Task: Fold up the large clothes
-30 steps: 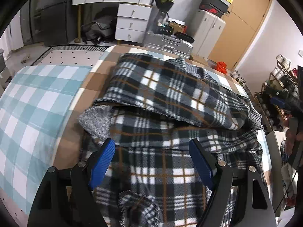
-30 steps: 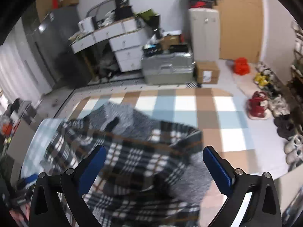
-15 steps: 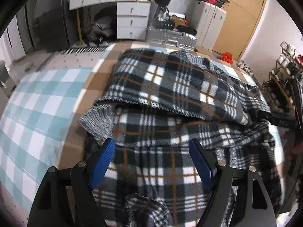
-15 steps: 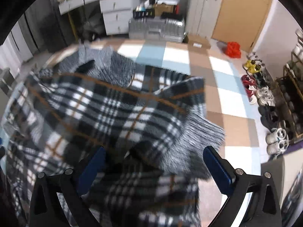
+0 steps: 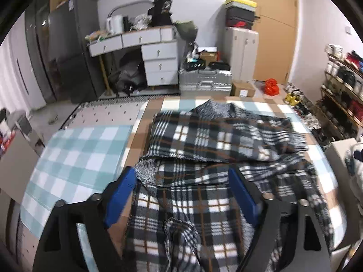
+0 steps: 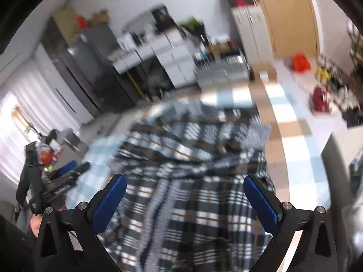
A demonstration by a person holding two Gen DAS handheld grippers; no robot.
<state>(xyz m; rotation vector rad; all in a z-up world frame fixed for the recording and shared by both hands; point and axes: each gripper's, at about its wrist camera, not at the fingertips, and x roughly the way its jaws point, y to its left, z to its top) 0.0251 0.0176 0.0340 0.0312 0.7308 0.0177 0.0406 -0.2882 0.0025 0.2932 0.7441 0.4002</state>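
One plaid garment lies folded across the centre of the frame on a checked mat. Left gripper and right gripper (blurred view) hover above it, jaws spread, holding nothing.

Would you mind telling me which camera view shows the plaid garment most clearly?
The left wrist view: the plaid garment is sharp there, its folded upper layer and grey knit edge readable. The right wrist view shows the same garment smeared by motion blur, so folds and edges are hard to trace.
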